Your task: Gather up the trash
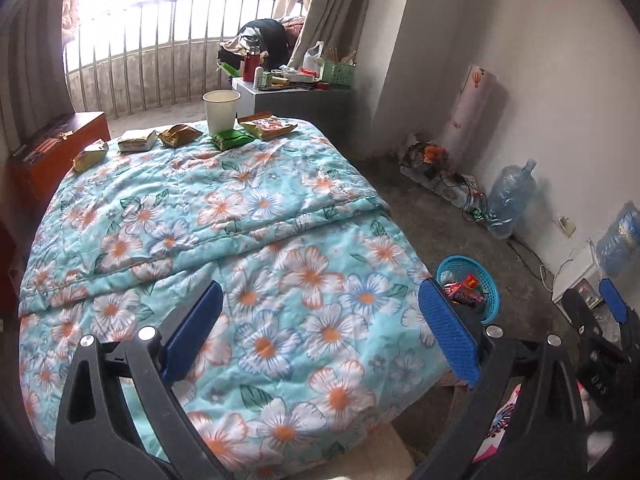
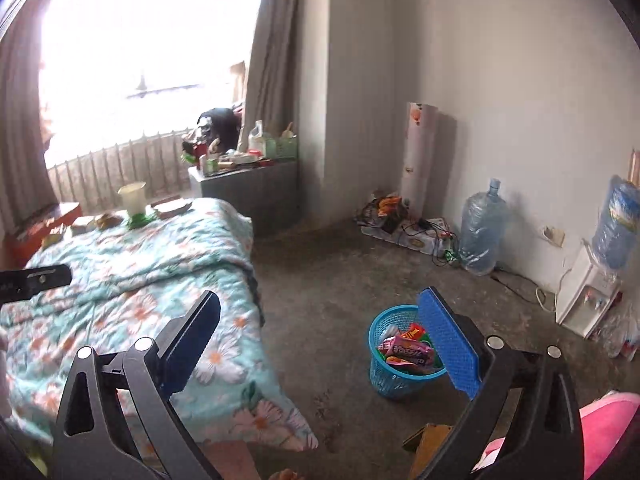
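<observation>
Both the left gripper (image 1: 320, 332) and right gripper (image 2: 326, 336) hold their jaws wide apart, empty. Snack wrappers (image 1: 176, 136) and a paper cup (image 1: 221, 111) sit on the bed (image 1: 248, 216) at upper left; the blue basket (image 2: 394, 376) of trash stands on the floor, lower right.

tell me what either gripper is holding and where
Nothing: the left gripper and the right gripper are both open and empty.

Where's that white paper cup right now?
The white paper cup stands upright at the far end of the bed, just behind the green packet in the left wrist view, with the grey cabinet beyond it.
</observation>
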`<action>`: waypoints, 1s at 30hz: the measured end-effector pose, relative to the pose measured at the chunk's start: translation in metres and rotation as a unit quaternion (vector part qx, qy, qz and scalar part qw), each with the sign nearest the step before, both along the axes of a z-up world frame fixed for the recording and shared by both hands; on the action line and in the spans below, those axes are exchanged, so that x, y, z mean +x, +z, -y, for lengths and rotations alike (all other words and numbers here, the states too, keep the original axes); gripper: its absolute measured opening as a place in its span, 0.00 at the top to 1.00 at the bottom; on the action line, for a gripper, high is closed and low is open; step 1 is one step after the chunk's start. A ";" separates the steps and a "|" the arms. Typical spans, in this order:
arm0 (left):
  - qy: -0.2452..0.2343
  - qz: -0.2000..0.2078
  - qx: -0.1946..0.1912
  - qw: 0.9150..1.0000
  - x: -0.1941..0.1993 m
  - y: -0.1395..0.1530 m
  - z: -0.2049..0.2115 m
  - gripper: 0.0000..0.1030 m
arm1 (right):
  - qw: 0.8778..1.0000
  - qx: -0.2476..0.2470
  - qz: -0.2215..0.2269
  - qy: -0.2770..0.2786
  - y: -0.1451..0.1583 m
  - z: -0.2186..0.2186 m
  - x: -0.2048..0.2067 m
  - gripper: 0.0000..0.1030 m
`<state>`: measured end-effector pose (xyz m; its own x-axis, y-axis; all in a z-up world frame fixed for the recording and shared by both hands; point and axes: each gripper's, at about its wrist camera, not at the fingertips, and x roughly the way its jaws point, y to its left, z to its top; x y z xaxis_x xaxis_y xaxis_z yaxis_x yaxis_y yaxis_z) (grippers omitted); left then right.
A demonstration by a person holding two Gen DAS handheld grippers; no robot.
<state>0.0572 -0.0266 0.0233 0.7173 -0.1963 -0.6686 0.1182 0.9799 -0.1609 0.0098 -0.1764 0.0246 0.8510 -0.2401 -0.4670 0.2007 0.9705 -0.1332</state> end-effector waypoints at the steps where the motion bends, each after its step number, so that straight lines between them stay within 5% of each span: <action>1: -0.002 0.008 0.003 1.000 -0.006 0.000 0.001 0.08 | 1.000 -0.011 -0.008 0.009 -0.003 -0.009 -0.002 0.06; 5: 0.010 0.029 0.008 0.999 -0.028 0.000 0.009 0.08 | 0.999 -0.036 -0.038 0.014 -0.009 -0.030 -0.006 0.06; 11: -0.001 -0.036 0.008 0.999 -0.032 -0.021 0.023 0.08 | 0.996 -0.001 -0.084 -0.014 -0.025 -0.003 0.007 0.06; 30: 0.067 -0.060 0.031 0.995 -0.027 -0.028 0.016 0.08 | 0.993 0.024 -0.103 -0.046 -0.035 0.022 0.008 0.06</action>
<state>0.0305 -0.0428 -0.0047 0.6488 -0.0597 -0.7586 -0.0305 0.9941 -0.1043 0.0177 -0.1984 -0.0105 0.7112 -0.2850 -0.6426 0.2615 0.9558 -0.1345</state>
